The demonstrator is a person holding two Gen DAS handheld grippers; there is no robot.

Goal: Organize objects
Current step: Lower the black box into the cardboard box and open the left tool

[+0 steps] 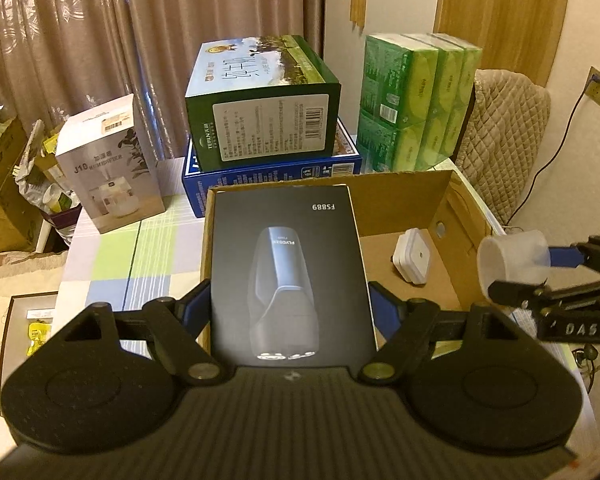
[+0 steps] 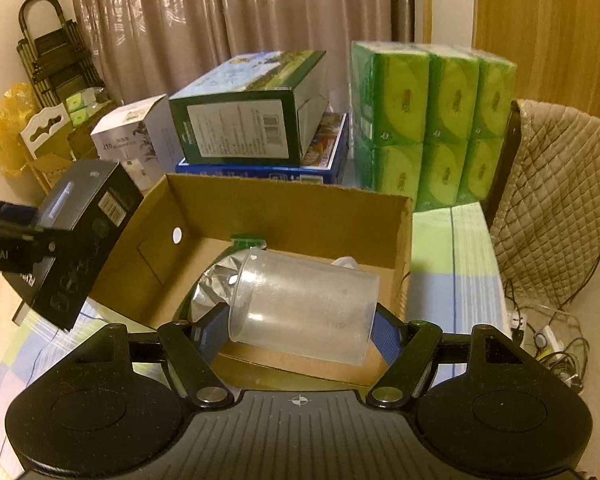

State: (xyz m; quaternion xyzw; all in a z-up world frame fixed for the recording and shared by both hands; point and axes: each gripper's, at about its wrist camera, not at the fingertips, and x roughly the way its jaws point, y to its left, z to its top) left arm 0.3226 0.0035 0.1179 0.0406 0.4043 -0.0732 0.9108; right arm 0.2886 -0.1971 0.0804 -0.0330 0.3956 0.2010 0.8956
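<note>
Lying sideways, translucent plastic cup (image 2: 304, 306) (empty, frosted).

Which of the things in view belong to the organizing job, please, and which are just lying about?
In the job:
black shaver box, held by the left gripper
clear plastic cup, held by the right gripper
cardboard box
white adapter and foil pouch inside it

Lying about:
humidifier box
green carton on blue box
tissue packs
</note>
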